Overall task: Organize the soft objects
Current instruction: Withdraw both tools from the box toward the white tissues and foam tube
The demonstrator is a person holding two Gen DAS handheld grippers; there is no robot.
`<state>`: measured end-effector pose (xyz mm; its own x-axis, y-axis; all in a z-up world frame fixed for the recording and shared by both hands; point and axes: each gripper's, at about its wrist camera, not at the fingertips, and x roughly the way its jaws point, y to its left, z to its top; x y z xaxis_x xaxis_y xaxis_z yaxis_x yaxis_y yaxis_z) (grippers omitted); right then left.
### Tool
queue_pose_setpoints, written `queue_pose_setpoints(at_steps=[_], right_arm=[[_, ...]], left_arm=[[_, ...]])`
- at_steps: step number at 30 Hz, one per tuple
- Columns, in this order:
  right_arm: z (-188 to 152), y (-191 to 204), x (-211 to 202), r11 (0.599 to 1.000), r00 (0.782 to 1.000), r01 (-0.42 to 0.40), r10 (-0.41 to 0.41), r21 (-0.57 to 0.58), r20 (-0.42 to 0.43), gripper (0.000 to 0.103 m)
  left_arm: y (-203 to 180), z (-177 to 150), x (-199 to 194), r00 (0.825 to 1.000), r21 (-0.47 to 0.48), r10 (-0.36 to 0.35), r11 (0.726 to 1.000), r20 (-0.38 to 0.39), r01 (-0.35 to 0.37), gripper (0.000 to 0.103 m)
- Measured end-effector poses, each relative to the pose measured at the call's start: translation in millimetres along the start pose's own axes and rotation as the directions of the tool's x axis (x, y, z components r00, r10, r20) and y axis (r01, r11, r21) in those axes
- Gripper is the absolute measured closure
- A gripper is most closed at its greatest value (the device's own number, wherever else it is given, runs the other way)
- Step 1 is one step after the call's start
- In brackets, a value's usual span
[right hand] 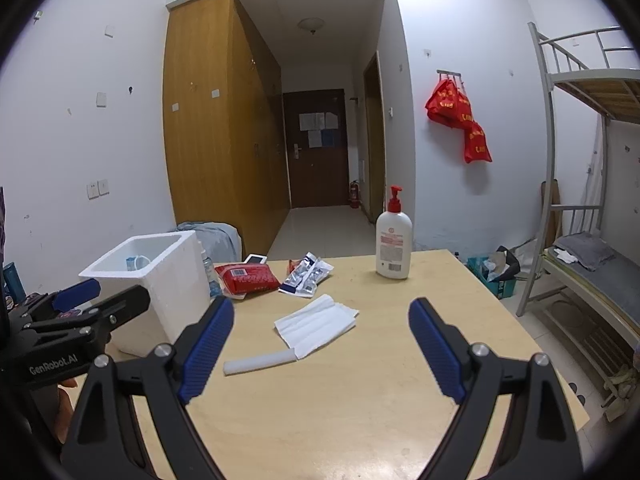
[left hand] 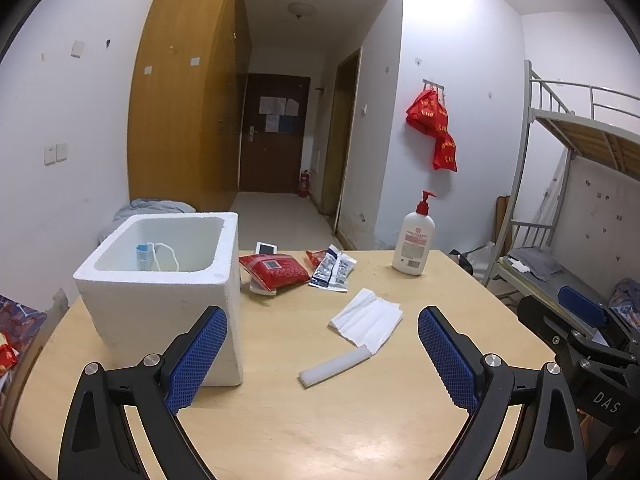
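While both spread wide, left hand-held gripper [left hand: 322, 354], right hand-held gripper [right hand: 320, 344], white tissue [left hand: 366, 320] just ahead, untouched.

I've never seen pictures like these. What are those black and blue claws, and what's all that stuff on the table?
The claws are grabbing tools; a person holds one in each hand. Each carries a camera looking along its fingers, giving one picture per tool. The left gripper and right gripper are both open, holding nothing. On the table sit a white foam box, a tissue, a white foam stick, a red packet, some small wrapped packets and a pump bottle.
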<state>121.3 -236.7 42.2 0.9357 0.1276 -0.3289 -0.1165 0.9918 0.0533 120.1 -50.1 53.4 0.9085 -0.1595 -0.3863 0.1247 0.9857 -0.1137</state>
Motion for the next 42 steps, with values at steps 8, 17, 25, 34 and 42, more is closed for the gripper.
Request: queue_pose_setpoints(at_steps=[8,17,25,34,42], right_arm=[[0,-1,6,1.000,1.000,-0.005,0.005,0.003,-0.015,0.011],[-1,-1,14,1.000,1.000,-0.005,0.005,0.006,-0.030,0.011],[-1,0,24,1.000,0.999,-0.001,0.001,0.001,-0.049,0.011],[-6,-2,41,1.000,0.996,0.008,-0.008,0.002,-0.089,0.011],[-12,-7,60,1.000,0.992,0.010,-0.010,0.001,-0.128,0.011]], left_arm=[[-1,-1,3,1.000,0.004,-0.006,1.000,-0.008,0.006,0.006],[0,0,7,1.000,0.001,-0.004,1.000,-0.014,0.004,0.006],[-1,-2,17,1.000,0.008,-0.010,1.000,-0.030,0.010,0.006],[6,-8,36,0.998,-0.004,-0.014,1.000,-0.067,0.013,0.006],[5,-14,56,0.994,0.005,-0.022,1.000,-0.107,0.023,0.006]])
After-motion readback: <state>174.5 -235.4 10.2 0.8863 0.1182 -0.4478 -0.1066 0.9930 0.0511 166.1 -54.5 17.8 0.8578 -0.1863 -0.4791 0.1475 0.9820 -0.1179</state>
